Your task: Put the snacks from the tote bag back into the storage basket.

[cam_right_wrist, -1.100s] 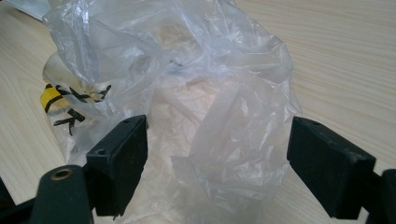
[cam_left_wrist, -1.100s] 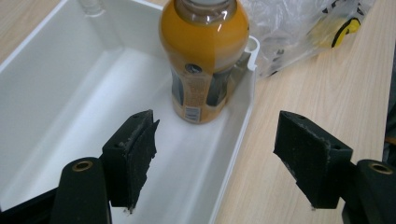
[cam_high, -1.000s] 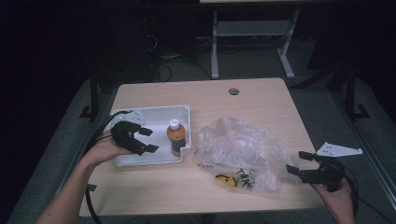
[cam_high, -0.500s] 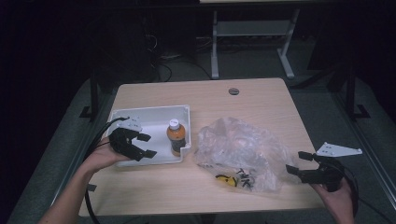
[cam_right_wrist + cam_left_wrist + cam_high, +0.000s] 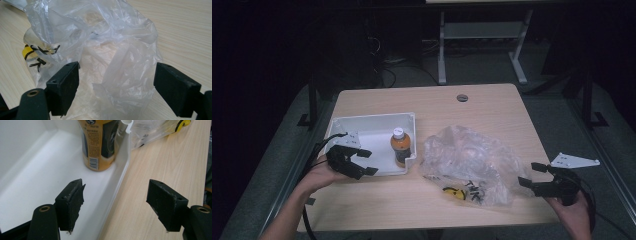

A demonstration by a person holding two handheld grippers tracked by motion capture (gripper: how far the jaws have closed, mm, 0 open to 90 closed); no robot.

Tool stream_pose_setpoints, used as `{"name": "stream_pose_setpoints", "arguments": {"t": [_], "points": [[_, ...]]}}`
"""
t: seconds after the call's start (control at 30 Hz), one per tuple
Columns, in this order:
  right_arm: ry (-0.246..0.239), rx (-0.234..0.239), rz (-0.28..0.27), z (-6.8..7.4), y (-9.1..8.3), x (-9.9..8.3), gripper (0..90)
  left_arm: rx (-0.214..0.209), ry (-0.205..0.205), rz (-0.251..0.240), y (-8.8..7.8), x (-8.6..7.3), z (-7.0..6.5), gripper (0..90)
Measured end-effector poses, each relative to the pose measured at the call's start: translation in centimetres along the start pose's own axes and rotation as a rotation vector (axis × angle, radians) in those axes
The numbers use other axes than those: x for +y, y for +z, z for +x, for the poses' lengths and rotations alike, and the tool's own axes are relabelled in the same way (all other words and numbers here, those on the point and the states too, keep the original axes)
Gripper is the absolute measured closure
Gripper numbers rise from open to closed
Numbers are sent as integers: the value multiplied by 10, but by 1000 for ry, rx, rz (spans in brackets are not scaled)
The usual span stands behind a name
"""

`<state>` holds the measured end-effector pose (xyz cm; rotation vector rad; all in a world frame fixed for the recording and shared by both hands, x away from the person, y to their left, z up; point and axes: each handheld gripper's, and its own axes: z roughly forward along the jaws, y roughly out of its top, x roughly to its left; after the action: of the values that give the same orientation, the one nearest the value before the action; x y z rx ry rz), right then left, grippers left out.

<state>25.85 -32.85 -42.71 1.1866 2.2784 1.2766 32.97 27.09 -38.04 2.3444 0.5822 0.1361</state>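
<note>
An orange drink bottle (image 5: 400, 147) with a white cap stands upright in the right end of a white tray (image 5: 372, 121). My left gripper (image 5: 368, 162) is open at the tray's near edge, left of the bottle and apart from it. In the left gripper view the left gripper (image 5: 116, 195) straddles the tray wall (image 5: 122, 170), one jaw inside, one over the table, with the bottle (image 5: 98, 145) ahead. A crumpled clear plastic bag (image 5: 472, 160) with a yellow-and-black mark (image 5: 453, 191) lies right of the tray. My right gripper (image 5: 530, 174) is open at the bag's right edge; the bag (image 5: 100, 32) lies just before the right gripper (image 5: 116, 80).
The wooden table (image 5: 437, 102) has a round cable hole (image 5: 462, 97) at the back. Bare wood lies behind the tray and the bag. A white metal stand (image 5: 482, 35) is on the floor beyond the table. The floor around is dark.
My left gripper has drawn back a little toward the person, away from the bottle, still open. The right gripper, the bag and the bottle have not moved.
</note>
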Motion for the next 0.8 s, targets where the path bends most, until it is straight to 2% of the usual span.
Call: {"name": "stream_pose_setpoints", "arguments": {"t": [0.43, 0.8], "points": [[-2, 0, 10, 0, 1, -1, 196, -4, -3, -4, 7, -18, -8, 288], [4, 7, 21, 2, 4, -1, 196, -10, -27, -19, 13, -29, -12, 287]]}}
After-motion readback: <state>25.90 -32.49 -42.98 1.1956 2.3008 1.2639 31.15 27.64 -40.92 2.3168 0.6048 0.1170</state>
